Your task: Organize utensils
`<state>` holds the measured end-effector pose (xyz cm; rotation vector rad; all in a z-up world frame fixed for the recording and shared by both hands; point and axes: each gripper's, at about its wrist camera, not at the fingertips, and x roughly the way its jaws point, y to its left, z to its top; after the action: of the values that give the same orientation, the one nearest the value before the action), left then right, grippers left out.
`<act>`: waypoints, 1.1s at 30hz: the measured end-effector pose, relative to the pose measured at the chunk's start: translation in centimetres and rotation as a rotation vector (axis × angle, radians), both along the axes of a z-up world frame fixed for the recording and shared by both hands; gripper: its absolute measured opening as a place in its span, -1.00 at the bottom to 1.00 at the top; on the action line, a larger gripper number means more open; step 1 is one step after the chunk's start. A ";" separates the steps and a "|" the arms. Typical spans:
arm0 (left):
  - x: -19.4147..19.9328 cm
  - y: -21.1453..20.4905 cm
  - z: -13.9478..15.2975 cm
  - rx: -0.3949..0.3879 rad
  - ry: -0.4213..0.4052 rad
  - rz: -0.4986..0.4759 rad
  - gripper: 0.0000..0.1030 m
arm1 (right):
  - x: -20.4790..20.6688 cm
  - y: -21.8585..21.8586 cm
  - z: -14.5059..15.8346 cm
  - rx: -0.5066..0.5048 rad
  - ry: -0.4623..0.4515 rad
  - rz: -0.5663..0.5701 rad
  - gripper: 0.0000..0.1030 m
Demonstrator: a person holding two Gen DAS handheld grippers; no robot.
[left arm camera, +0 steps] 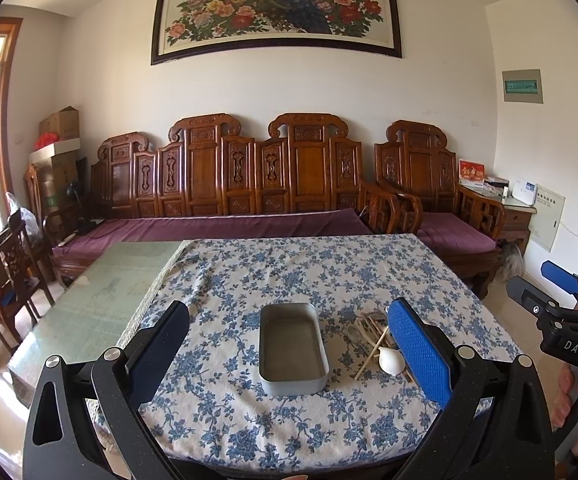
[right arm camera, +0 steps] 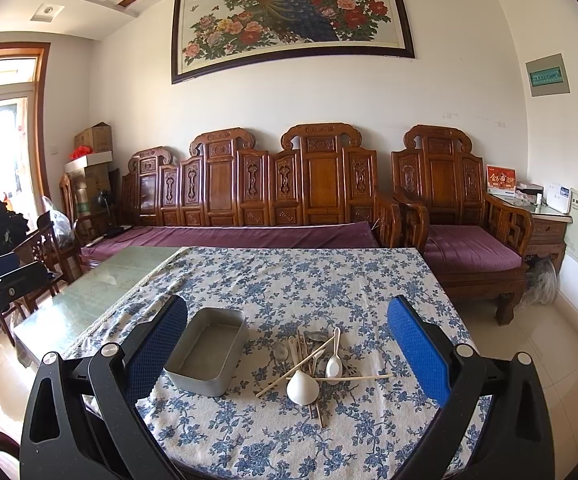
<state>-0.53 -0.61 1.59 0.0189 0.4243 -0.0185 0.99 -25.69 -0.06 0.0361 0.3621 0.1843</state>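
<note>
An empty grey metal tin [left arm camera: 293,348] stands on the blue-flowered tablecloth [left arm camera: 289,272]; it also shows in the right wrist view [right arm camera: 208,352]. Right of it lies a pile of utensils [right arm camera: 313,364]: white spoons, metal spoons, chopsticks. In the left wrist view the pile [left arm camera: 373,340] is partly hidden by my finger. My left gripper [left arm camera: 289,352] is open and empty, held above the near table edge facing the tin. My right gripper [right arm camera: 289,356] is open and empty, facing the pile. The right gripper also shows at the right edge of the left wrist view [left arm camera: 561,304].
The left part of the table is bare glass [left arm camera: 101,296]. A carved wooden sofa [left arm camera: 225,184] with purple cushions stands behind the table, an armchair [right arm camera: 457,216] to the right, wooden chairs [left arm camera: 5,280] to the left.
</note>
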 end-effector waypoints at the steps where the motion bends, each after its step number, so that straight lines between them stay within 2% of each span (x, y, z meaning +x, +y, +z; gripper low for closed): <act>1: 0.0 0.0 0.0 0.000 0.001 0.000 0.87 | 0.0 0.0 0.0 0.000 0.000 0.000 0.95; 8: -0.1 -0.1 0.1 0.001 0.004 -0.005 0.87 | 0.0 0.0 0.0 0.001 0.001 -0.001 0.95; 14: 0.5 -0.1 -0.9 0.001 0.027 -0.008 0.87 | 0.2 0.2 -0.4 -0.001 0.008 -0.002 0.95; 21: 2.4 0.1 -3.2 0.010 0.086 -0.018 0.87 | 1.7 -0.4 -2.4 -0.010 0.047 -0.009 0.95; 30: 5.8 -0.3 -6.8 0.021 0.163 -0.077 0.87 | 4.9 -1.5 -5.9 -0.035 0.101 -0.018 0.95; 33: 7.3 -0.7 -7.9 0.025 0.186 -0.101 0.87 | 6.5 -1.9 -7.4 -0.050 0.132 -0.018 0.84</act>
<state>6.72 -1.27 -6.27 0.0639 0.6092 -0.1152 7.51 -27.58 -7.47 0.0026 0.4981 0.1551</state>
